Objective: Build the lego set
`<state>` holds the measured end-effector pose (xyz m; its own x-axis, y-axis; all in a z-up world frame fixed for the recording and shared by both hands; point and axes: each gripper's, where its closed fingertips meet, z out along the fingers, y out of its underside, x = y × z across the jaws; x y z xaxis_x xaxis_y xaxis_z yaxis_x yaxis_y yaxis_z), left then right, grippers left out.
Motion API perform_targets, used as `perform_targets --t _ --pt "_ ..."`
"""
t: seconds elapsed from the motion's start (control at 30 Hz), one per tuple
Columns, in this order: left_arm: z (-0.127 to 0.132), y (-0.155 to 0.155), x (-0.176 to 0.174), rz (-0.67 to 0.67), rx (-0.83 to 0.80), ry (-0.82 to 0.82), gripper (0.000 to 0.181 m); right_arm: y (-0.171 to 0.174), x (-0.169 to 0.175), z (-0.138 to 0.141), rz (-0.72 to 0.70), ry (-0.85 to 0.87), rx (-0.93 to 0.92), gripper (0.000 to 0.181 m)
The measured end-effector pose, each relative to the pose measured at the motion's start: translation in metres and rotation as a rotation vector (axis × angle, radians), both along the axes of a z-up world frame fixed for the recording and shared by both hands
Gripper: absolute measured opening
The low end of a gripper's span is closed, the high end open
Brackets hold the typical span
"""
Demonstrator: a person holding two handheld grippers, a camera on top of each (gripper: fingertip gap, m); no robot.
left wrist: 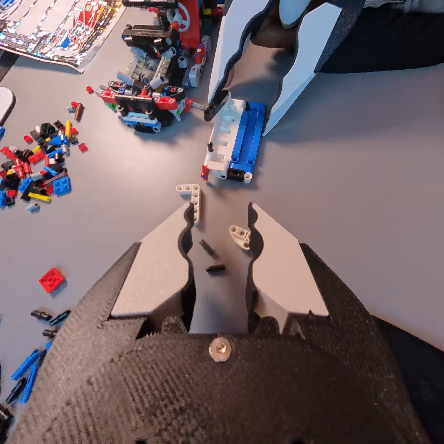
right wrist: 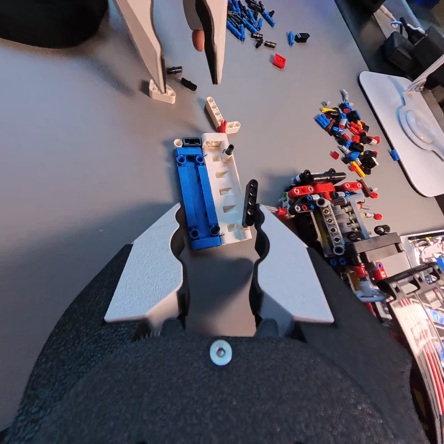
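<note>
Grey counter (left wrist: 336, 192) carries the partly built vehicle chassis (left wrist: 146, 96) and, beside it, the blue-and-white panel assembly (right wrist: 209, 192). Right gripper (right wrist: 219, 207) reaches low over that assembly's near end, fingers wide, a black beam (right wrist: 250, 204) leaning against the inner face of one finger. Left gripper (left wrist: 219, 204) hovers opposite, fingers spread with nothing between them, above two black pins (left wrist: 215, 268) and a small white beam (left wrist: 240, 236); a white L-shaped beam (left wrist: 192, 194) lies just ahead.

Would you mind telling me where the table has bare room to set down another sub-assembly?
Bare table lies on the blue side of the blue-and-white panel, and between the panel and the loose brick pile. It is crowded around the car chassis and the sticker sheet.
</note>
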<state>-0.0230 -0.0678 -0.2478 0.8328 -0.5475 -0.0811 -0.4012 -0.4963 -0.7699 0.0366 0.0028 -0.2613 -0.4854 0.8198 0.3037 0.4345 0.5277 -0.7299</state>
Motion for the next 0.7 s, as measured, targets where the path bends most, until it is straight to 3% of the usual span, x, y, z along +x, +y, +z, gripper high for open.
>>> perform_targets --t 0.2,0.4,0.7 --pt "-0.014 0.012 -0.020 0.110 -0.019 0.016 0.034 -0.004 0.000 0.001 0.035 0.035 0.001 0.056" --pt "-0.022 0.020 -0.025 0.135 -0.025 0.069 0.008 -0.007 0.001 0.002 0.052 0.046 0.009 0.056" --pt "-0.020 0.013 -0.041 0.184 0.026 0.137 0.005 -0.024 -0.007 0.002 0.085 0.046 -0.034 0.056"
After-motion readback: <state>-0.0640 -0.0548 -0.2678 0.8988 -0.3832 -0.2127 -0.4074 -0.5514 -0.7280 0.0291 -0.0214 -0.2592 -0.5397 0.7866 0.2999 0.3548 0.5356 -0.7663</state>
